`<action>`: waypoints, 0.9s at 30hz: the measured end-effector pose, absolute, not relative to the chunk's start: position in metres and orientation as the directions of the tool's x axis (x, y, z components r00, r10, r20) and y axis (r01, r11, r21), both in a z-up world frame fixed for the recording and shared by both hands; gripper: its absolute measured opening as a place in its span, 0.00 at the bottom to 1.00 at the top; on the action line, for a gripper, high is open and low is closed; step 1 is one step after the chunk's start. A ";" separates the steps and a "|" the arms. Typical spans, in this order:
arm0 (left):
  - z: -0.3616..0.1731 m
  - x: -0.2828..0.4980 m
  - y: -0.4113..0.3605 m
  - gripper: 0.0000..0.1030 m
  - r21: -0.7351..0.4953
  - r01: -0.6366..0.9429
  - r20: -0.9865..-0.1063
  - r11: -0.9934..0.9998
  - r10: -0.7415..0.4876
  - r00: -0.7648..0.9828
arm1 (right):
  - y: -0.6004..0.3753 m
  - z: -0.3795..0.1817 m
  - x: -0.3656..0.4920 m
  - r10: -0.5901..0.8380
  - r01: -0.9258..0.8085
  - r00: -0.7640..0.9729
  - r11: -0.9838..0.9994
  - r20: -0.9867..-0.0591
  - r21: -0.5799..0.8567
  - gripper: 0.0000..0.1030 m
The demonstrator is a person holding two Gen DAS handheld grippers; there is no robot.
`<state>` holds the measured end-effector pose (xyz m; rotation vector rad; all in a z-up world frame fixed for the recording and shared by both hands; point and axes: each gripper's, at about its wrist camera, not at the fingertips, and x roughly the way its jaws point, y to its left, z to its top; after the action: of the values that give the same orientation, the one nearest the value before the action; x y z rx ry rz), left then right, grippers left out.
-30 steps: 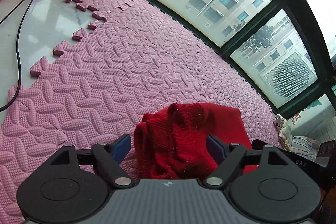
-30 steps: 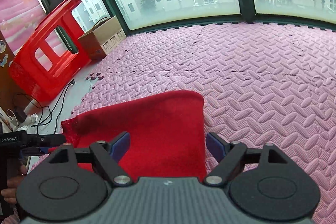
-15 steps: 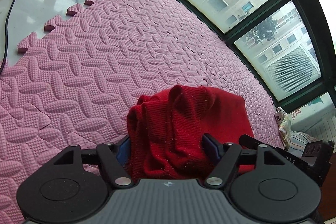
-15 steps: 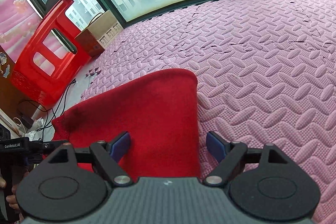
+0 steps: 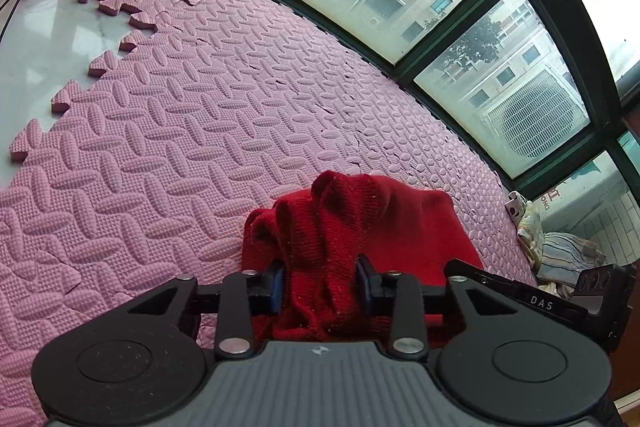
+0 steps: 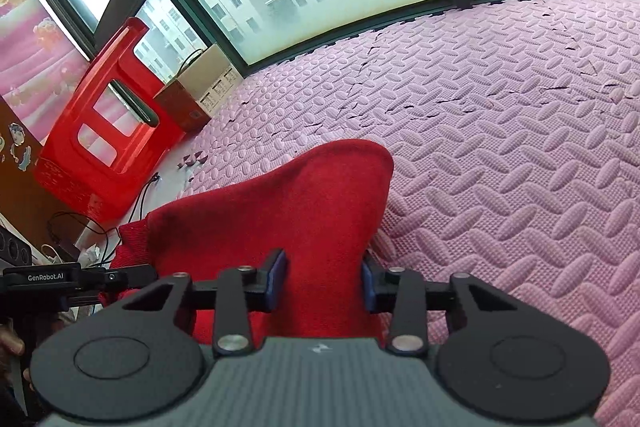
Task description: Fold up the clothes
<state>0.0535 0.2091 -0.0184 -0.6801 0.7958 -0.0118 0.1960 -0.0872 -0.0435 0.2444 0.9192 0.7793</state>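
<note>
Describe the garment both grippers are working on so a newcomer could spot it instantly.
Find the pink foam mat below the windows. Near its front lies a red knit sweater, bunched between the left gripper pads, smooth at the right gripper. It is the only clothing on the mat.

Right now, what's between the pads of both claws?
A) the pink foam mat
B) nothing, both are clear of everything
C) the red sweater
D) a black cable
C: the left claw has bunched folds of the red sweater between its blue pads, and the right claw has a flatter part of the same sweater between its own; both have just been closing on it.
</note>
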 end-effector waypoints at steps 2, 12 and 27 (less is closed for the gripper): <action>-0.011 0.060 0.201 0.33 -0.565 -0.202 -0.646 0.800 -0.277 0.711 | -0.098 -0.036 0.190 0.687 -0.484 0.392 0.720 -0.612 0.498 0.33; 0.008 0.112 0.127 0.31 -0.565 -0.044 -0.622 0.824 -0.390 0.679 | -0.178 -0.003 0.174 0.576 -0.373 0.557 0.817 -0.599 0.439 0.31; 0.014 0.205 0.012 0.31 -0.542 0.103 -0.633 0.834 -0.486 0.602 | -0.285 0.013 0.200 0.406 -0.218 0.704 0.904 -0.583 0.367 0.30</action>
<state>0.2050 0.0122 0.0135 -0.4872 0.8636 -0.3574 0.2000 -0.2853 0.0133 0.2815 0.7107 0.3524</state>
